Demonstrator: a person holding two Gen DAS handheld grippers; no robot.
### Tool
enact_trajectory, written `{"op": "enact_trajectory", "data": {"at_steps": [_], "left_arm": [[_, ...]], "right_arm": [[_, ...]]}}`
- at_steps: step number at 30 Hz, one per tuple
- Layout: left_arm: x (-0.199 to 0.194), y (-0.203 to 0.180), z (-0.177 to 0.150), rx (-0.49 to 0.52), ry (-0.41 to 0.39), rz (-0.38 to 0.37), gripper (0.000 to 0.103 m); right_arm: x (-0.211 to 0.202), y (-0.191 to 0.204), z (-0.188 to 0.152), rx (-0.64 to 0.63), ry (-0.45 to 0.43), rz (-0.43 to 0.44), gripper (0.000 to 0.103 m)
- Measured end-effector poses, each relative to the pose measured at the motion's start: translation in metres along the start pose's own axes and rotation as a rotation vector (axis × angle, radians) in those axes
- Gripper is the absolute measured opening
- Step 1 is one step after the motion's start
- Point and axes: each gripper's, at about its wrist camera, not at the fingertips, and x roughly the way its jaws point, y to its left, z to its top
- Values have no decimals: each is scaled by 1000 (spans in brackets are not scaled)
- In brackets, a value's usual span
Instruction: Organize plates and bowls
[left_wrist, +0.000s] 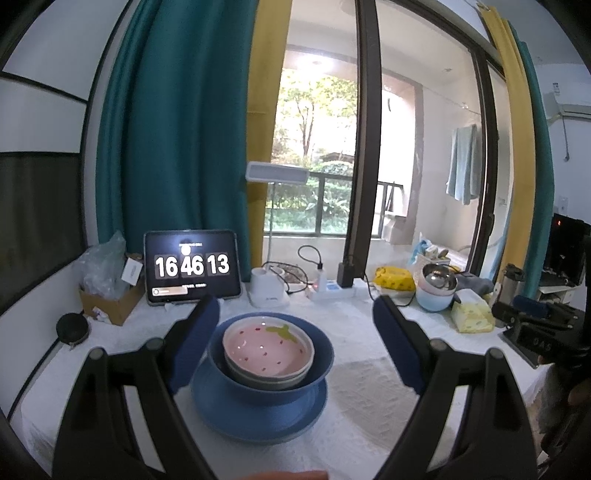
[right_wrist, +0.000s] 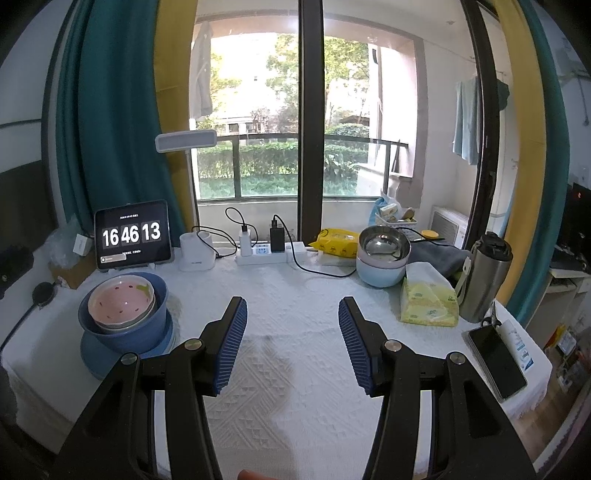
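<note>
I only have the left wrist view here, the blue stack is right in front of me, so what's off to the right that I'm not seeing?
Observer: A dark phone lies flat near the table's right edge, with a small white bottle beside it.
Operator: And my right gripper, is it holding anything?
Observer: No. The right gripper is open over bare white tablecloth, nothing between its blue pads.
Operator: What's that steel thing at my far right?
Observer: A steel flask with a dark lid, standing upright just behind and to the right of the yellow tissue pack.
</note>
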Motion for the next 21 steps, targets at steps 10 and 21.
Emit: {"op": "enact_trajectory", "data": {"at_steps": [10,21], "left_arm": [[1,0,0,2,-1,3,86],[6,1,0,13,15,-1,86]], "right_arm": [[5,1,2,-4,-1,4,55],[11,4,5,-10,11,13,55]]}}
